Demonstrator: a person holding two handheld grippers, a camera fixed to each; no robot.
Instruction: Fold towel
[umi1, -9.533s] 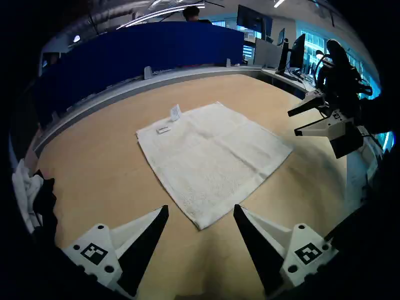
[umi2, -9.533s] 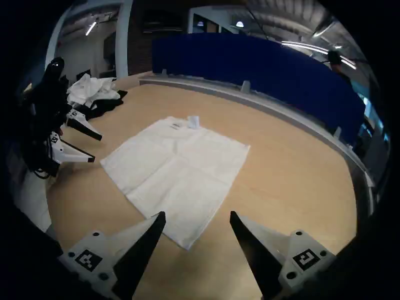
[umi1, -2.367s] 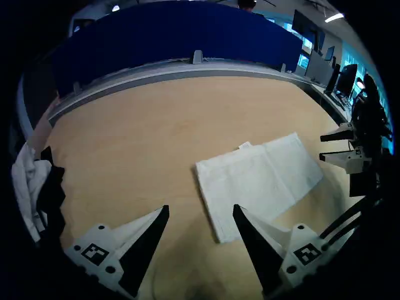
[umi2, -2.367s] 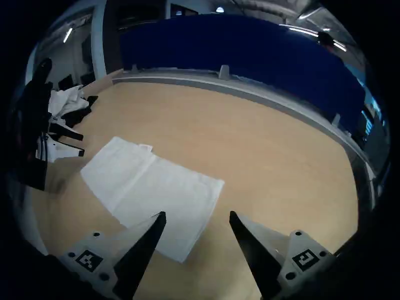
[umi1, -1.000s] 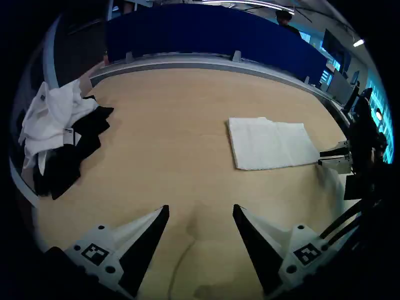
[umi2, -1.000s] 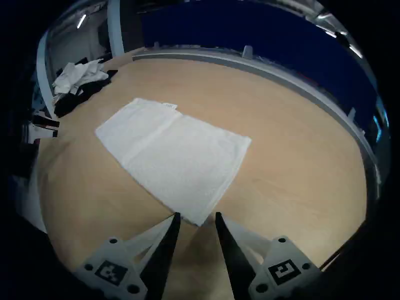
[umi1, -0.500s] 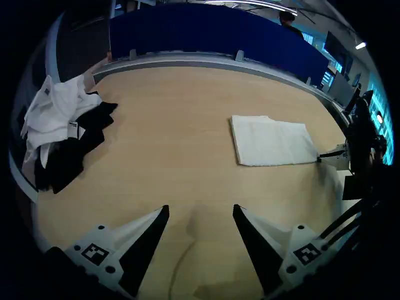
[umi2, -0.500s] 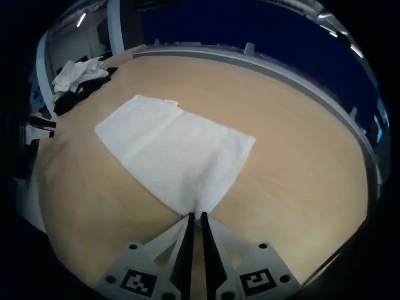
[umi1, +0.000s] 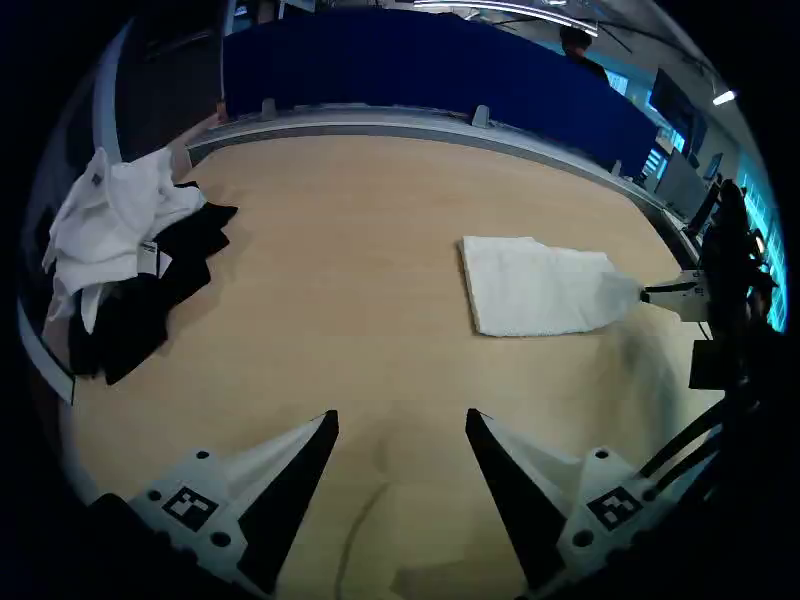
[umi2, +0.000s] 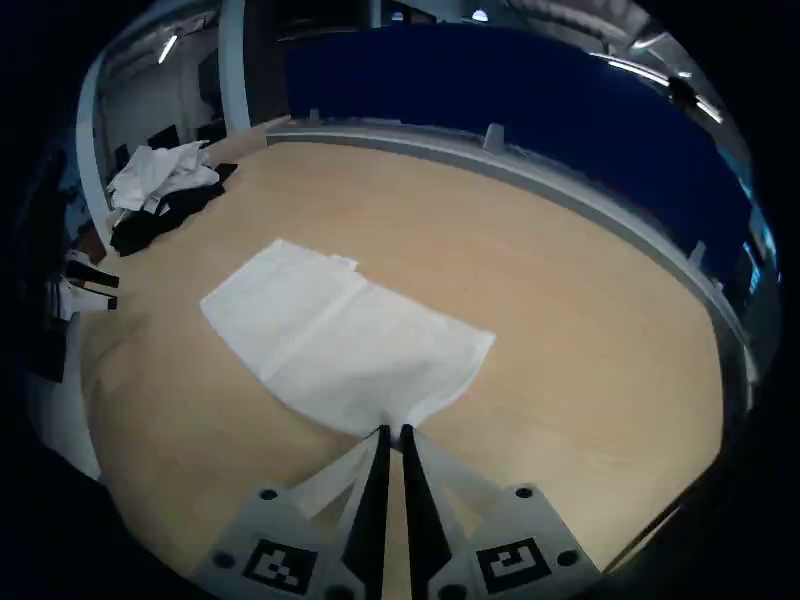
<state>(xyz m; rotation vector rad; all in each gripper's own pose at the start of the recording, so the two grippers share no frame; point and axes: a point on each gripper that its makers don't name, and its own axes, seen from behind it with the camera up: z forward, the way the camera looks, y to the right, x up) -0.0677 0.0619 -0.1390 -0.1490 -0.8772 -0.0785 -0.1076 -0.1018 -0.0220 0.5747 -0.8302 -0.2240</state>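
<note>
Towel (umi2: 340, 340) corner newly lifted | pinched in right gripper (umi2: 390, 432) | left gripper (umi1: 401, 412) well apart

The right tool (umi2: 392, 432) has its two fingers pressed together on one corner of the towel (umi2: 330, 340), which rises to a small peak at the tips. In the left gripper view it reaches in from the right, fingers about level. The left tool (umi1: 400, 420) hangs above the table (umi1: 300, 300), fingers spread wide, gripping nothing, well apart from the towel.
</note>
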